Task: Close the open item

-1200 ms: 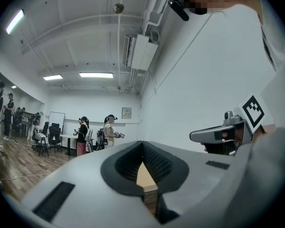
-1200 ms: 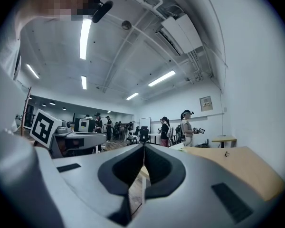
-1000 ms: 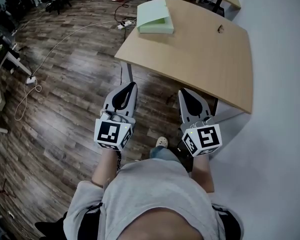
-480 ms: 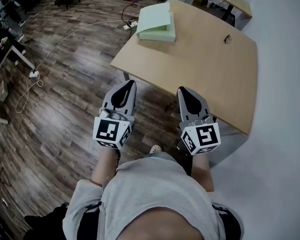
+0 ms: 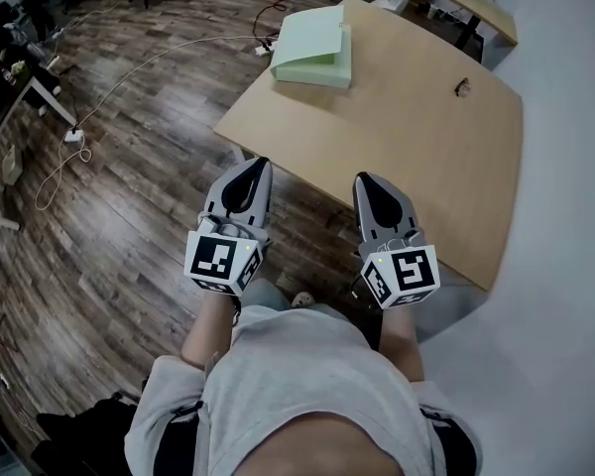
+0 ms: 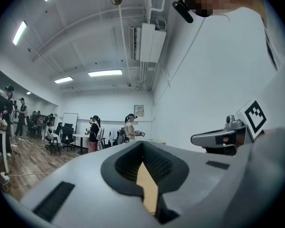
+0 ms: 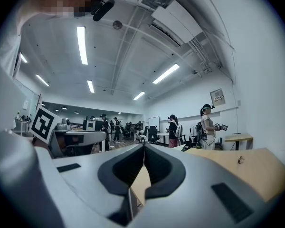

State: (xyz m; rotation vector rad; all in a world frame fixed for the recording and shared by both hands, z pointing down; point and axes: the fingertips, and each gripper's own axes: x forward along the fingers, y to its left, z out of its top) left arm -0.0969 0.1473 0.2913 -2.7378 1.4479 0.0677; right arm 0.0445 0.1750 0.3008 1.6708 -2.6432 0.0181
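No readable text, wall sign (image 6: 139,110) too small to read

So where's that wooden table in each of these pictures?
Head view: the table fills the upper centre and right.
Left gripper view: only a tan sliver at bottom centre.
Right gripper view: lower right.
Shared landmark: the white wall beside it.

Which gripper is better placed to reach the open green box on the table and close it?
Left, narrowly. The green box sits at the table's far left corner, on the left gripper's side; the right gripper faces bare tabletop. Both are shut and short of it.
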